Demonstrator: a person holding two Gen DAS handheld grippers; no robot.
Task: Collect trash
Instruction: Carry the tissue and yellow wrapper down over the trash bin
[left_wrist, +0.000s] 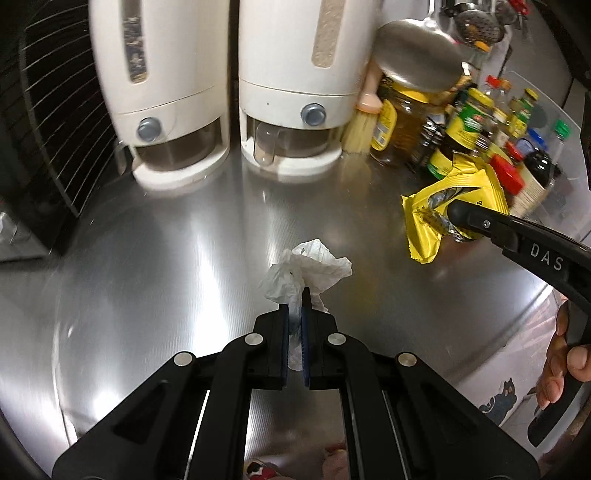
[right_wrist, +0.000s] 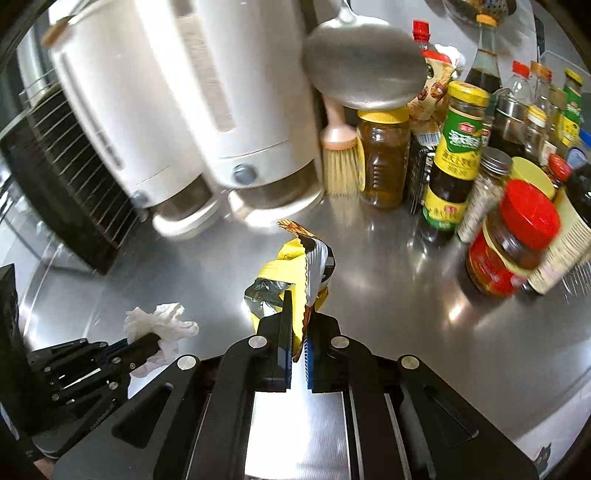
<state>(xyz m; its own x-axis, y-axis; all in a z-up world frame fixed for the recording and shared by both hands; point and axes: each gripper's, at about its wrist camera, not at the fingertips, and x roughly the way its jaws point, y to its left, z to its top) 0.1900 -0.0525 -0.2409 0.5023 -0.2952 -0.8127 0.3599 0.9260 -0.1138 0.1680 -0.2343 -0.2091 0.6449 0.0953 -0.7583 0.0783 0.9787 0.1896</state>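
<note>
My left gripper (left_wrist: 296, 301) is shut on a crumpled white tissue (left_wrist: 308, 271) and holds it above the steel counter (left_wrist: 166, 258). It also shows in the right wrist view (right_wrist: 153, 341), with the tissue (right_wrist: 162, 321) at lower left. My right gripper (right_wrist: 297, 314) is shut on a yellow snack wrapper (right_wrist: 291, 269) with a silver inside, held just above the counter (right_wrist: 406, 314). In the left wrist view the right gripper (left_wrist: 456, 212) holds the wrapper (left_wrist: 443, 218) at the right.
Two white dispensers (left_wrist: 295, 85) stand at the back. A brush (right_wrist: 341, 158), an oil jar (right_wrist: 382, 158), and several sauce bottles and jars (right_wrist: 513, 240) crowd the back right. A black wire rack (left_wrist: 48, 122) stands at the left. A steel ladle (right_wrist: 364, 66) hangs above.
</note>
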